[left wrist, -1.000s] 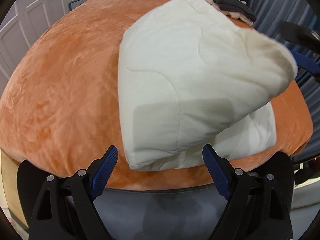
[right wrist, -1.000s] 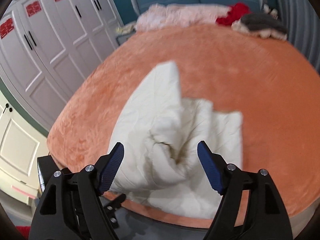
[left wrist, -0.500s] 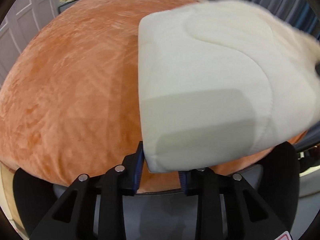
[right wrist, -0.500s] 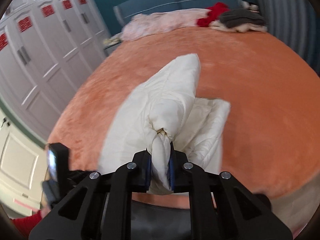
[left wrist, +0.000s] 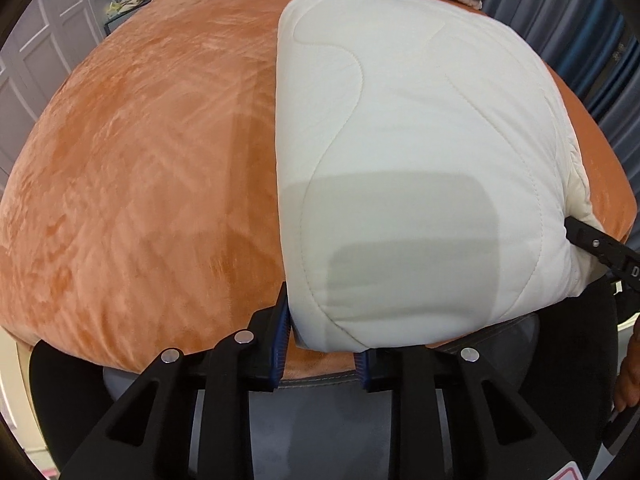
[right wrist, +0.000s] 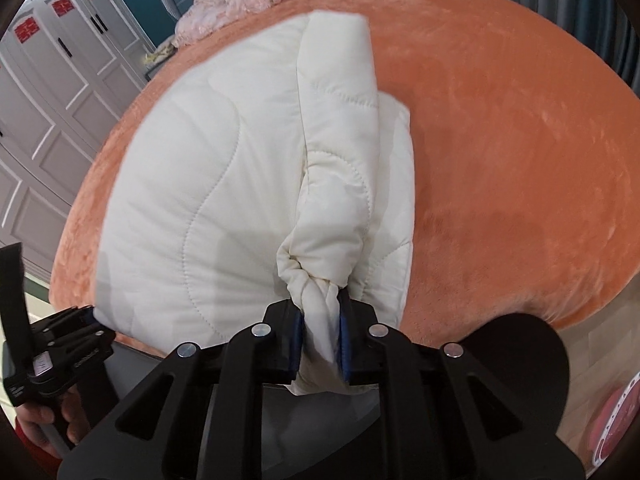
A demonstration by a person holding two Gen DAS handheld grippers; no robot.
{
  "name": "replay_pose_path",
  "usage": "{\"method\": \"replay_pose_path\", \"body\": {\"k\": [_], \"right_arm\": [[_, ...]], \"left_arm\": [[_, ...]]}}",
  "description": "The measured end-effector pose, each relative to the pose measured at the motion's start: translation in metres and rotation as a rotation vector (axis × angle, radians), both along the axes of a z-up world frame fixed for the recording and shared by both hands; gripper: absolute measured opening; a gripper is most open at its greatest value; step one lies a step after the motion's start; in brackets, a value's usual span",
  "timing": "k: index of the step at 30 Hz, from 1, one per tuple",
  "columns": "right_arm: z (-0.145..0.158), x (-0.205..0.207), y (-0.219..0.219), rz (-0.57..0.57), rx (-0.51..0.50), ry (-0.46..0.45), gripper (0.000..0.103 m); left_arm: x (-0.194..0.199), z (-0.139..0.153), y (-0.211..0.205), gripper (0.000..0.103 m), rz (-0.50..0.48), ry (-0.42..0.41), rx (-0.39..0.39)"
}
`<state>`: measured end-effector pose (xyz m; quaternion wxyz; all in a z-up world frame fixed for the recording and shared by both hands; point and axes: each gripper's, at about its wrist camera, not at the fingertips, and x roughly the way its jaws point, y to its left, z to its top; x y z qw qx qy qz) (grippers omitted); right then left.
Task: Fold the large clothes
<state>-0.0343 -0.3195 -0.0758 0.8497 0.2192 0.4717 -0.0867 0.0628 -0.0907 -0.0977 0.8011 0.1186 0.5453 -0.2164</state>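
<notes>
Left gripper point(left wrist: 322, 346): pinches jacket's point(left wrist: 420, 152) near left corner, keeping the fold stacked.
Right gripper point(right wrist: 321, 340): clamps bunched near right edge, likely for lifting both ends level over bed point(left wrist: 140, 160).

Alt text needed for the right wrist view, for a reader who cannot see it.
The right hand-held gripper is shut on a bunched corner of a white quilted garment lying on an orange bed. The left hand-held gripper grips its other near corner; more clothes lie piled at the far end.

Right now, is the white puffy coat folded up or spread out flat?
Folded up: the white puffy coat is a doubled bundle on the orange bed.
</notes>
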Motion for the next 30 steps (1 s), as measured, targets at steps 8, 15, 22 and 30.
{"method": "replay_pose_path", "body": {"k": [8, 15, 22, 30], "right_arm": [[-0.015, 0.018, 0.005, -0.014, -0.011, 0.027, 0.015], [0.002, 0.014, 0.001, -0.032, 0.010, 0.029, 0.036], [0.047, -0.024, -0.030, -0.115, 0.115, -0.060, 0.060], [0.095, 0.025, -0.061, -0.160, 0.184, -0.238, 0.060]], "left_arm": [[0.005, -0.011, -0.004, 0.024, 0.014, 0.008, 0.019], [-0.004, 0.014, 0.008, 0.025, 0.027, 0.052, -0.034], [-0.021, 0.079, 0.044, 0.030, 0.025, -0.053, -0.122], [0.040, 0.135, 0.005, 0.030, 0.048, -0.156, -0.245]]}}
